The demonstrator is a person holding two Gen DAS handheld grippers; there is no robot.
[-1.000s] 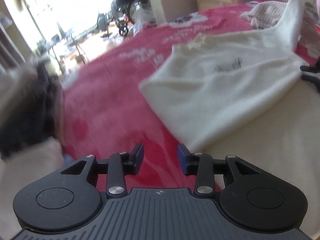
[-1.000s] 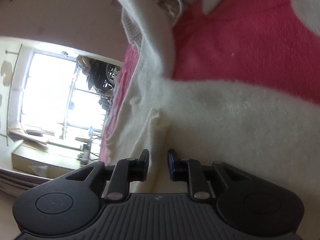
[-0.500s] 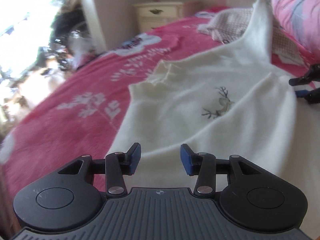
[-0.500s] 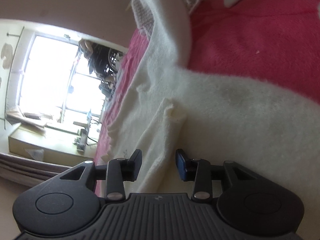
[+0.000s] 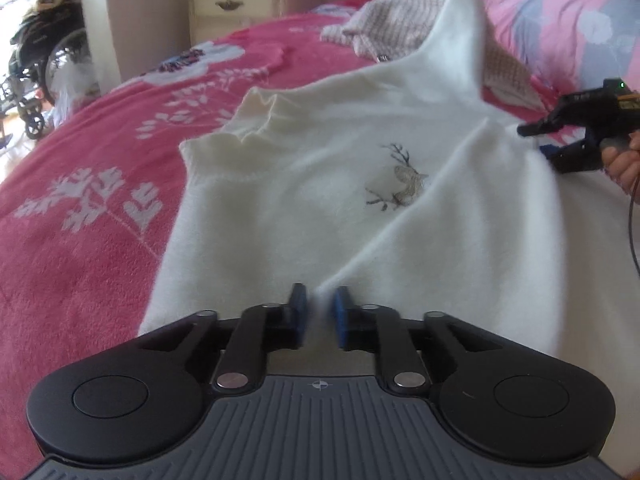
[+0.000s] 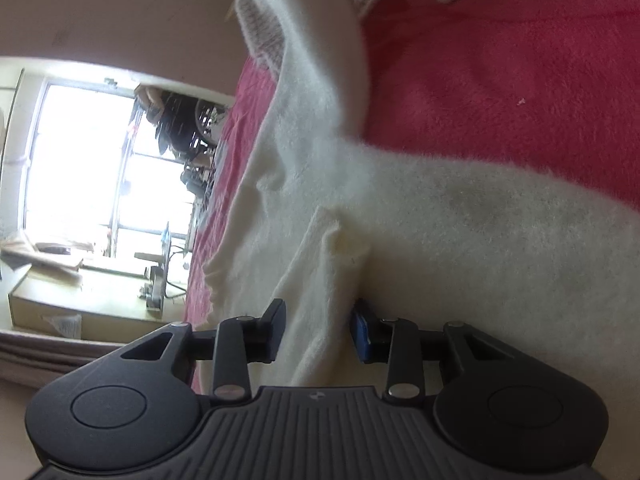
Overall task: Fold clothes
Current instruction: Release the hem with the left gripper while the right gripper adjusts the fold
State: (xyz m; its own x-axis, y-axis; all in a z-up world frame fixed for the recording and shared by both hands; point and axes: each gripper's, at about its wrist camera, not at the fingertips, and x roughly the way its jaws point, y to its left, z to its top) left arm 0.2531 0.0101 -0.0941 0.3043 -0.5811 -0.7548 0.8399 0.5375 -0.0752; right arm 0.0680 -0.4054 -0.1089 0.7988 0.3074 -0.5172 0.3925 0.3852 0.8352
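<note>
- Cream-white and fuzzy, the sweater (image 5: 320, 184) lies spread on the bed (image 5: 80, 200), its collar (image 5: 256, 108) toward the far left and a small embroidered deer (image 5: 400, 184) on the chest.
- One sleeve (image 5: 456, 32) stands up at the far side, against a knitted pink-and-white garment (image 5: 400, 20) and a pink flowered pillow (image 5: 568, 12).
- The bed is covered by a red blanket with white leaf patterns.
- The left tongs (image 5: 319, 312) sit at the near edge of the sweater, the blue pads (image 5: 343, 312) drawn close with a ridge of the white fabric pinched between them.
- The right tongs (image 6: 318, 330) are spread apart; a fold of the sweater lies between the fingers, but they are not pressed onto it.
- In the left wrist view the right tongs (image 5: 560, 140) show at the sweater's right edge, held by a hand (image 5: 622, 164) with a thin cable hanging beside it.
- Behind the bed stand a pale nightstand (image 5: 240, 8) and, at the far left, a wheelchair (image 5: 40, 68).
- The right wrist view is tilted sideways and shows a bright window (image 6: 92, 152) and a desk (image 6: 88, 296) beyond the bed.
</note>
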